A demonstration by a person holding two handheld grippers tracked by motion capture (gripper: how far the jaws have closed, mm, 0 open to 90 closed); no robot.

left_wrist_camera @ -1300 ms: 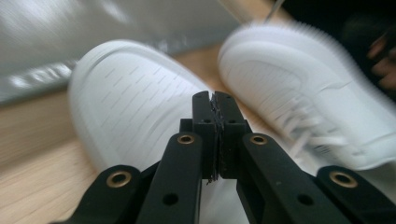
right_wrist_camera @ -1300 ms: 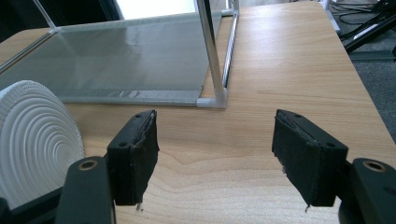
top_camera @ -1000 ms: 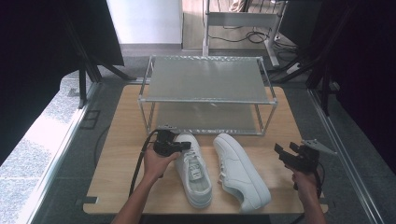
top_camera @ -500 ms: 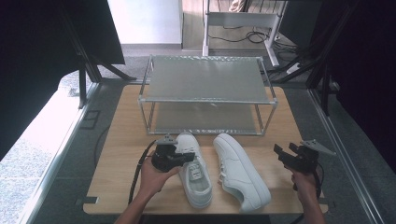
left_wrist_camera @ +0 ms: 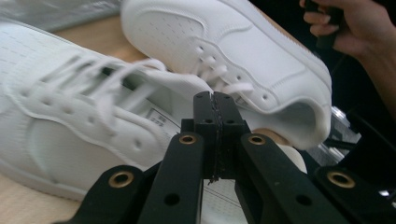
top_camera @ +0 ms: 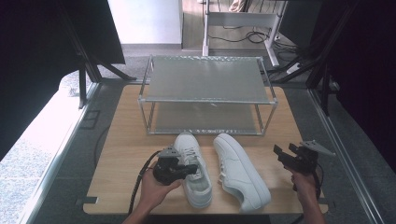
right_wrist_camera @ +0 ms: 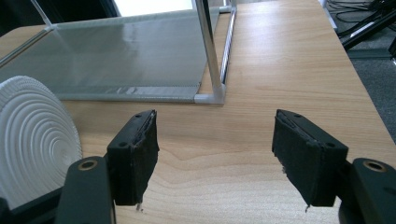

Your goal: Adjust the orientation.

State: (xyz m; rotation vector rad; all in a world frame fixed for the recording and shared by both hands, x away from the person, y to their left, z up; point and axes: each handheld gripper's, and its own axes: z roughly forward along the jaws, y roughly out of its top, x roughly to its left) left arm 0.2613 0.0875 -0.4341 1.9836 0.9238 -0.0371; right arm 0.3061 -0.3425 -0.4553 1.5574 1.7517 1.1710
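Observation:
Two white sneakers lie side by side on the wooden table [top_camera: 123, 140], toes toward the rack. My left gripper [top_camera: 192, 168] hovers over the left sneaker [top_camera: 187, 142], pointing right across its laces. In the left gripper view the two black jaws of this gripper [left_wrist_camera: 215, 100] are pressed flat together with nothing between them, just above the left sneaker's [left_wrist_camera: 60, 126] opening, with the right sneaker [left_wrist_camera: 243, 51] behind. My right gripper [top_camera: 286, 150] stands open to the right of the right sneaker [top_camera: 240, 172]; bare wood shows between its pads [right_wrist_camera: 215, 149].
A two-tier metal rack [top_camera: 205, 100] with mesh shelves stands at the back of the table, its near corner post [right_wrist_camera: 210, 70] ahead of the right gripper. The ribbed white sole [right_wrist_camera: 32, 140] of the right sneaker lies left of the right jaws.
My left gripper has moved toward the person and slightly right, from beside the left sneaker's toe to over its laces. The sneakers and right gripper have stayed put.

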